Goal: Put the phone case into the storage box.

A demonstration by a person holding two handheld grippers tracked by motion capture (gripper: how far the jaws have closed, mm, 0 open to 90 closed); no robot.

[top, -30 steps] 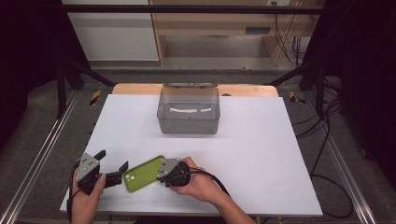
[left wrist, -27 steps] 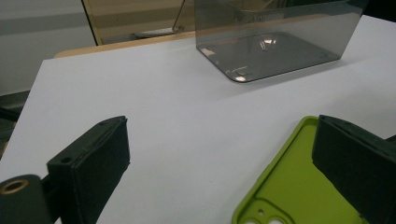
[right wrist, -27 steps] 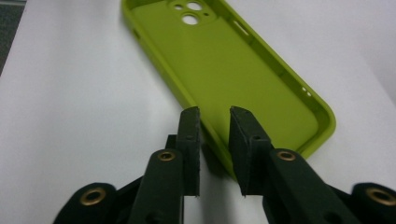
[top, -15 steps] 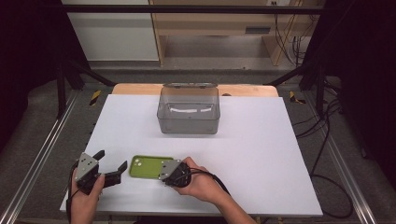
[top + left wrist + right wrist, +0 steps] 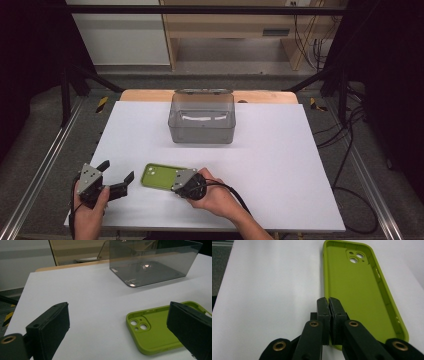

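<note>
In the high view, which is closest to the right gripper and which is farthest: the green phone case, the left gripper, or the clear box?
1. Green phone case: pinched at its edge by the right gripper.
2. Left gripper: beyond the case, at the table's near left.
3. Clear box: far back, mid-table.

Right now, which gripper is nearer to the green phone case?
Right. The right gripper is shut on the rim of the green phone case at its near end. The left gripper stands open beside the case's camera-hole end, not touching it.
</note>
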